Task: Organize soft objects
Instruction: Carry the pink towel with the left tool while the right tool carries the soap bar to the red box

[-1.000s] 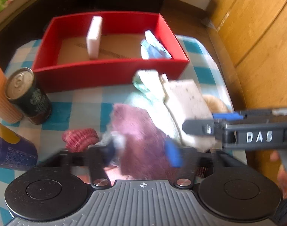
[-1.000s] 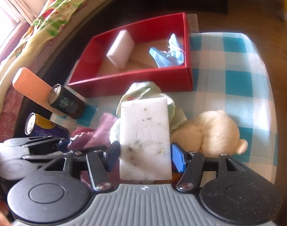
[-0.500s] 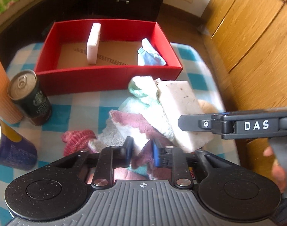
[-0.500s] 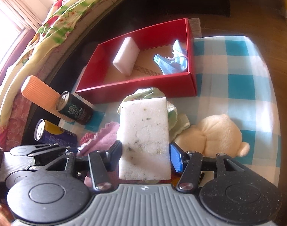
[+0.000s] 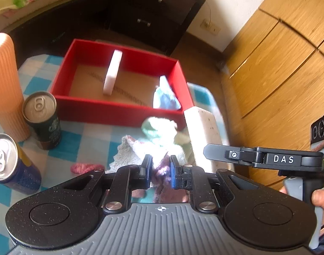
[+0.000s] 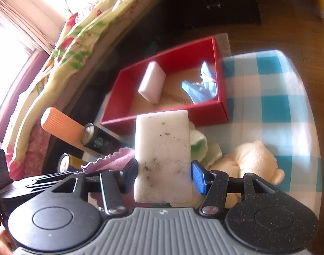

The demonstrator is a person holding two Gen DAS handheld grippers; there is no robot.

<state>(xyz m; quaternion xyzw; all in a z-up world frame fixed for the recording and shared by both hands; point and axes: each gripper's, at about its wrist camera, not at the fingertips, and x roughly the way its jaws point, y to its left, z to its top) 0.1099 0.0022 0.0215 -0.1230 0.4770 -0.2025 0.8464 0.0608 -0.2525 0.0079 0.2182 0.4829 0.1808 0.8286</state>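
My left gripper (image 5: 159, 169) is shut on a purple knitted cloth (image 5: 162, 172), lifted above the checked table; a white-and-green cloth (image 5: 159, 131) hangs with it. My right gripper (image 6: 164, 173) is shut on a dirty white sponge (image 6: 163, 155), also seen in the left wrist view (image 5: 202, 129). Ahead is a red box (image 5: 119, 110) (image 6: 222, 85) holding a white sponge on edge (image 5: 113, 72) (image 6: 152, 81) and a blue cloth (image 5: 165, 97) (image 6: 201, 85). A cream plush bear (image 6: 251, 161) lies on the table at the right.
A green can (image 5: 43, 116), a blue can (image 5: 9, 161) and a ribbed orange cylinder (image 5: 4, 80) stand at the left. A pink knitted piece (image 5: 85, 167) lies on the blue-checked tablecloth (image 6: 268, 80). Wooden cupboards are at the right, a dark dresser behind.
My left gripper closed on the purple cloth and lifted it, pulling back from the box. My right gripper rose with the sponge still held.
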